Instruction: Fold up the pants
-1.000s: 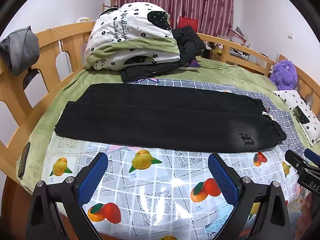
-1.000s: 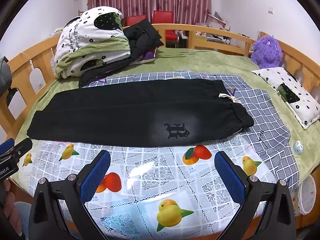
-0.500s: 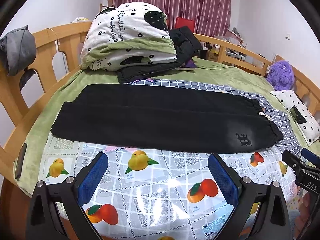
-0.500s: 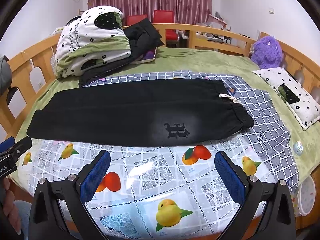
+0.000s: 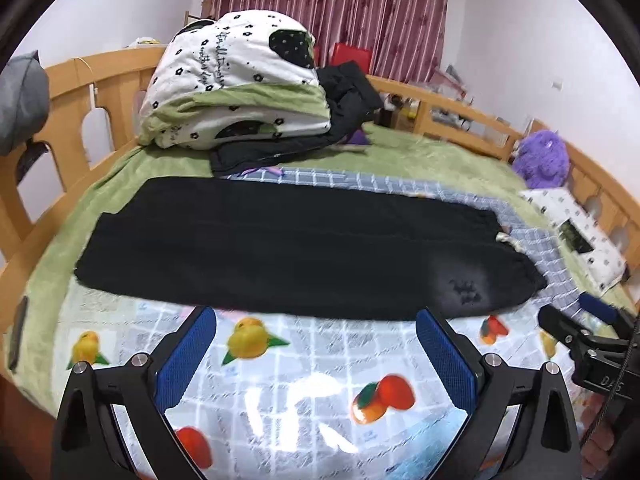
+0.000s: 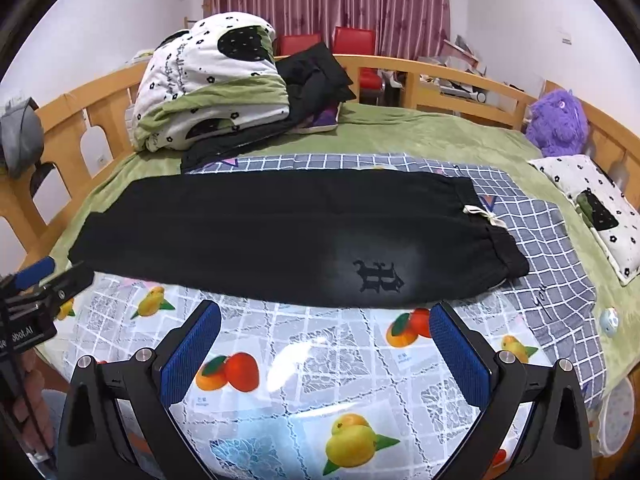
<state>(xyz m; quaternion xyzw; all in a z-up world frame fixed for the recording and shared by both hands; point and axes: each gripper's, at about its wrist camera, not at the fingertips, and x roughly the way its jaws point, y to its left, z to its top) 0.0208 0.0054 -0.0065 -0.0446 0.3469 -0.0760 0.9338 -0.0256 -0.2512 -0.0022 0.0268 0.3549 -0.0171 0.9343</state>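
Observation:
Black pants (image 5: 288,248) lie flat across the bed, folded lengthwise, waistband with a white drawstring at the right and leg cuffs at the left. They also show in the right wrist view (image 6: 280,236), with a dark logo near the waist. My left gripper (image 5: 316,316) is open and empty, just short of the pants' near edge. My right gripper (image 6: 325,312) is open and empty, near the logo end. Each gripper shows at the edge of the other's view.
A fruit-print plastic sheet (image 6: 304,360) covers the near bed. A folded quilt (image 5: 236,88) and dark clothes sit at the back left. A purple plush toy (image 6: 558,122), a pillow (image 6: 600,208) and wooden rails (image 5: 460,108) ring the bed.
The left gripper has moved forward and a little left toward the pants' near edge. The right gripper has edged slightly closer. Both stay open.

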